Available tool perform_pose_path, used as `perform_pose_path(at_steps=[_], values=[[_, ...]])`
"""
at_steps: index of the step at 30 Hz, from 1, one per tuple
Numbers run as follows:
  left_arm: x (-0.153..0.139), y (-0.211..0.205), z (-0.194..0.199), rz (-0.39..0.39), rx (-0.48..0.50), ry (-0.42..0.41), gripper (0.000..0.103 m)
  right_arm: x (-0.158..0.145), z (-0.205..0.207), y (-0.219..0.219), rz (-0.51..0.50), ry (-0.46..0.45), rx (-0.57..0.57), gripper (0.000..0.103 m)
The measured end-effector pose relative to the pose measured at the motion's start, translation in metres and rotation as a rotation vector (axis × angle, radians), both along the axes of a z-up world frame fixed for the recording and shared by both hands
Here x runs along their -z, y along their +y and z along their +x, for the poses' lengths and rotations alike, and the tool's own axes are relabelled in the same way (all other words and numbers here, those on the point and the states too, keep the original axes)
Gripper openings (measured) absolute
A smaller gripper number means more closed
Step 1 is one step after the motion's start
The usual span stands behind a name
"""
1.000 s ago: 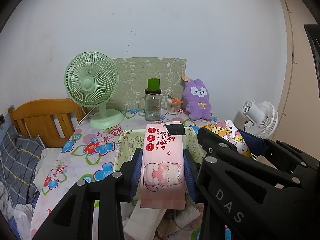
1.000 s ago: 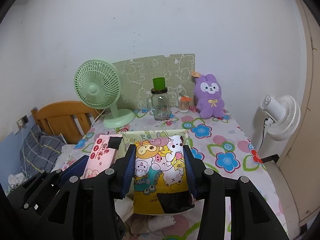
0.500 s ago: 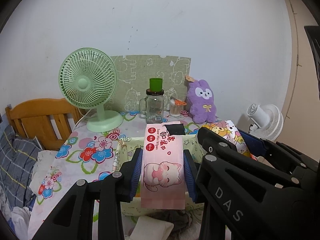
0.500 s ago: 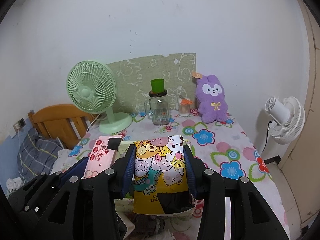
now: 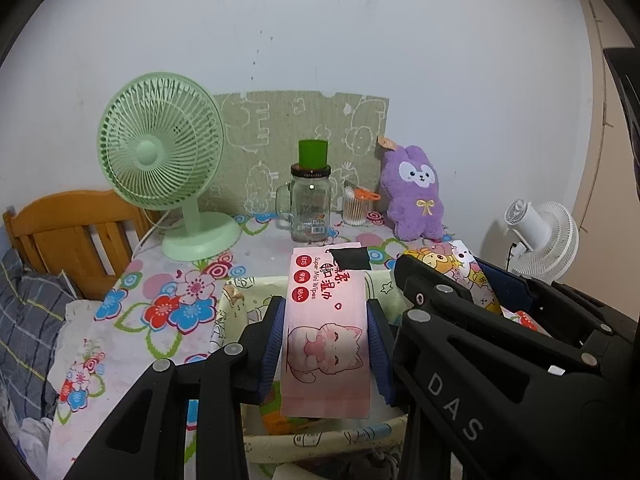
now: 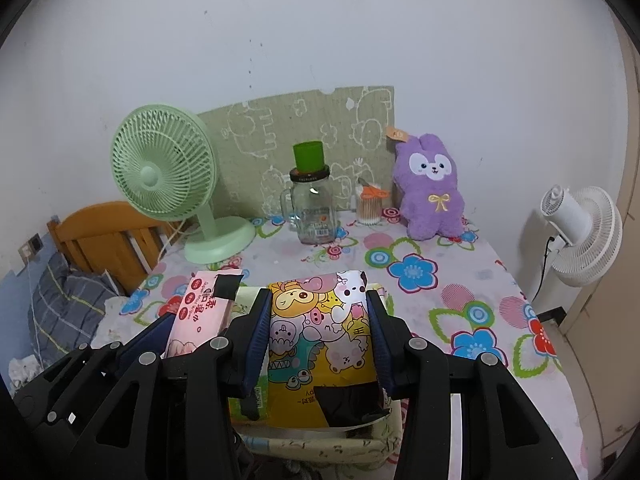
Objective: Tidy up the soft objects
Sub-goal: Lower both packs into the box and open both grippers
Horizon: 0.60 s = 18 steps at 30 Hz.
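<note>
My left gripper [image 5: 326, 312] is shut on a pink wipes pack [image 5: 326, 332] with a cat drawing, held above a pale fabric basket [image 5: 232, 304]. The pack also shows in the right wrist view [image 6: 200, 312]. My right gripper [image 6: 318, 308] is shut on a yellow cartoon-animal tissue pack [image 6: 320, 344], held over the same basket [image 6: 320, 446]. That pack shows at the right of the left wrist view [image 5: 452, 264]. The two grippers are side by side. A purple plush rabbit [image 6: 430, 188] sits at the back of the table.
On the flowered tablecloth [image 6: 460, 300] stand a green desk fan [image 6: 168, 176], a glass jar with a green cap [image 6: 314, 204] and a cotton swab cup [image 6: 370, 206]. A white floor fan [image 6: 580, 232] is right of the table. A wooden headboard [image 6: 104, 240] is left.
Both grippers have moved forward over the table with their packs still held. The basket now lies under them and the back objects look nearer.
</note>
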State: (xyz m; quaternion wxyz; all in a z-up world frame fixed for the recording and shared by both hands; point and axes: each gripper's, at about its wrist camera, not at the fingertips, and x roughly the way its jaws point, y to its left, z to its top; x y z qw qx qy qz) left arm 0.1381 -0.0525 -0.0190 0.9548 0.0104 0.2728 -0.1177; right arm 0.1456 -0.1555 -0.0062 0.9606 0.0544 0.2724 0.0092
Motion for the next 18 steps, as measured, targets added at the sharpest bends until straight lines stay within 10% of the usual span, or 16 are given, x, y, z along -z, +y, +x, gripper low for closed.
perform_pose_path(at_steps=[7,18], values=[[0.018,0.001,0.022,0.008,-0.033,0.054,0.043,0.02,0.026,0.001,0.023,0.048,-0.023,0.049],[0.034,0.003,0.037,0.004,-0.042,0.097,0.076,0.037,0.044,0.002,0.033,0.074,-0.041,0.048]])
